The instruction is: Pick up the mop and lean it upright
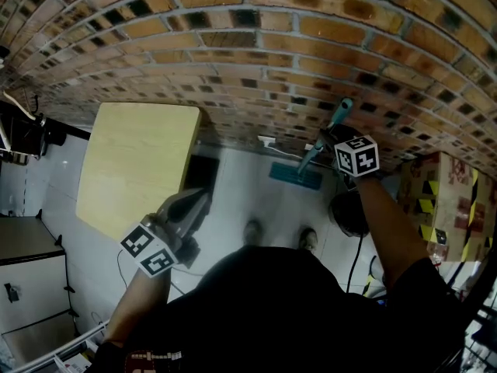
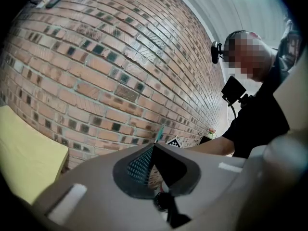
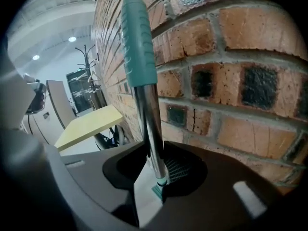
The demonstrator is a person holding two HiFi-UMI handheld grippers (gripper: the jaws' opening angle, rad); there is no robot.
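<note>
Brick wall (image 1: 256,45) ahead, with pale floor (image 1: 233,208) at its foot. Yellow table top (image 1: 136,162) at left close to the wall, taped cardboard box (image 1: 446,200) at right. Mop (image 1: 340,113) in front of the wall, to the right of the table. Long axis close to upright, teal grip end uppermost and just beside the brickwork. Metal shaft (image 3: 148,124) running down to the teal head (image 1: 296,176), low at the wall's base. Contact between grip and wall not determinable. In the head view, shaft slanting up and to the right from head to grip. Right gripper (image 3: 156,170) clamped on the metal shaft below the teal grip, pads pressing from both sides, pointed forward and downward at the wall. Right arm stretched forward from the shoulder, forearm bare. Left gripper (image 2: 153,147) with jaws together at the tips and nothing between them, aimed roughly level at the brickwork. Left arm bent and held low beside the near corner of the table, well apart from the mop. Two shoes (image 1: 279,235) on the floor between the arms.
</note>
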